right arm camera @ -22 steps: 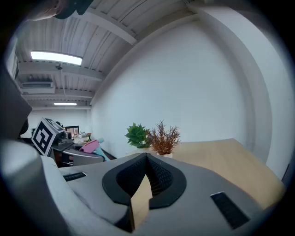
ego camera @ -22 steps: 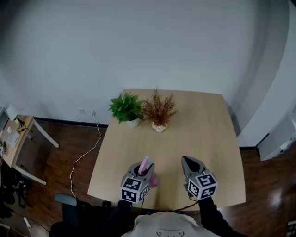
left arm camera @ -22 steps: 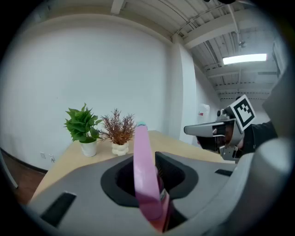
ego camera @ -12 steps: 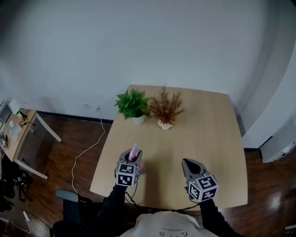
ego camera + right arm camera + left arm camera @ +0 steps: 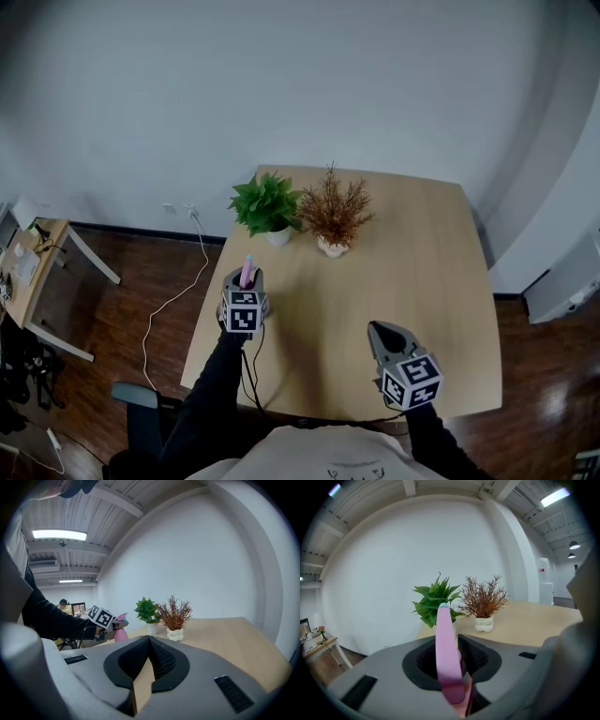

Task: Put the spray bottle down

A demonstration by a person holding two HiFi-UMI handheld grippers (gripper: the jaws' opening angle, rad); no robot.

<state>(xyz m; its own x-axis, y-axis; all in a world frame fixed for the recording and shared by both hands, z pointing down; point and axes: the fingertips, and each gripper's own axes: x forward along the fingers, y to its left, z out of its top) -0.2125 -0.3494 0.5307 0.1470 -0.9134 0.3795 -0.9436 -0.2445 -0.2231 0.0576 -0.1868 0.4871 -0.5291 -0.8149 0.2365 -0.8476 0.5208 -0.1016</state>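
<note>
The pink spray bottle [image 5: 247, 270] sits upright between the jaws of my left gripper [image 5: 246, 281], which is shut on it. They are over the left edge of the wooden table [image 5: 412, 253]. In the left gripper view the bottle's pink top [image 5: 446, 663] rises between the dark pads. From the right gripper view the bottle's rounded body [image 5: 121, 633] shows below the left gripper's marker cube [image 5: 101, 617], low near the tabletop; whether it touches is unclear. My right gripper [image 5: 378, 330] hovers over the table's near right part, its jaws [image 5: 149, 640] shut and holding nothing.
A green potted plant [image 5: 267, 208] and a dried brown plant in a white pot [image 5: 330, 217] stand side by side at the table's far left. A white cable [image 5: 178, 300] runs over the floor on the left. A small desk [image 5: 37, 272] stands further left.
My left gripper has carried the bottle left and away from me, from the table's near edge to its left edge. The right gripper has stayed put.
</note>
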